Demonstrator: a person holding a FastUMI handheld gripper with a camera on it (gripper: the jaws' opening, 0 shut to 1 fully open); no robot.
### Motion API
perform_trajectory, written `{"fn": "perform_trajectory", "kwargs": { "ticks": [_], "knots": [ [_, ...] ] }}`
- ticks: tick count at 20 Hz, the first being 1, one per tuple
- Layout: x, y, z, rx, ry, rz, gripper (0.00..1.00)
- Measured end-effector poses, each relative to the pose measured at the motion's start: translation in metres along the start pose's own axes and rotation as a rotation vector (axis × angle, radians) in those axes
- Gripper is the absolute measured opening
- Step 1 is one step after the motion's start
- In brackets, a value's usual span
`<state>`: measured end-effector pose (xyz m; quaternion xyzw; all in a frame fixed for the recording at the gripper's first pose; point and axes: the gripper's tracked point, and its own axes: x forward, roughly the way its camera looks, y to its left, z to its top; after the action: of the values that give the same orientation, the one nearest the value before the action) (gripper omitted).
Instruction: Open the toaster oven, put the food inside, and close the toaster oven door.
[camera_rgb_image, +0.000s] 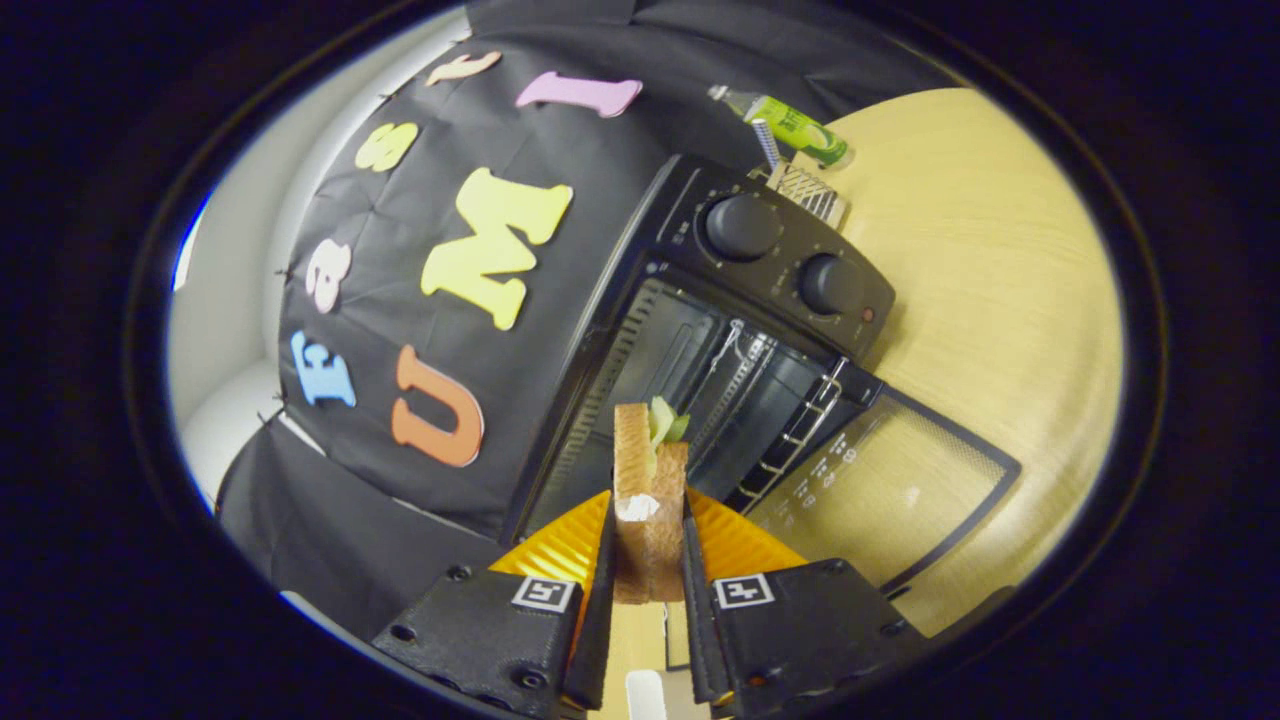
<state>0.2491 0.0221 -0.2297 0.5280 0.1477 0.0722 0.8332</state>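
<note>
My gripper (648, 545) is shut on a toy sandwich (648, 470), two brown bread slices with green lettuce and a white layer showing, standing on edge between the fingers. Just beyond the sandwich the black toaster oven (760, 300) stands on the wooden table (990, 260). Its glass door (880, 490) lies folded down flat and open, and the dark cavity with a wire rack (750, 380) is exposed. The sandwich tip points at the cavity mouth, still outside it. Two round knobs (742, 227) sit on the oven's control panel.
A green bottle (795, 122) lies on the table behind the oven, next to a small striped box (812, 192). The black booth cloth hangs close along the oven's other side. Bare wooden table lies past the open door.
</note>
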Motion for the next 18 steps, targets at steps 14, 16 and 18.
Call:
{"fn": "perform_trajectory", "kwargs": {
  "ticks": [14, 16, 18],
  "knots": [
    [0.088, 0.006, 0.009, 0.031, -0.114, -0.058, 0.38],
    [0.092, 0.004, 0.010, 0.038, -0.114, -0.052, 0.37],
    [0.093, -0.002, 0.012, 0.057, -0.112, -0.047, 0.37]
  ]
}}
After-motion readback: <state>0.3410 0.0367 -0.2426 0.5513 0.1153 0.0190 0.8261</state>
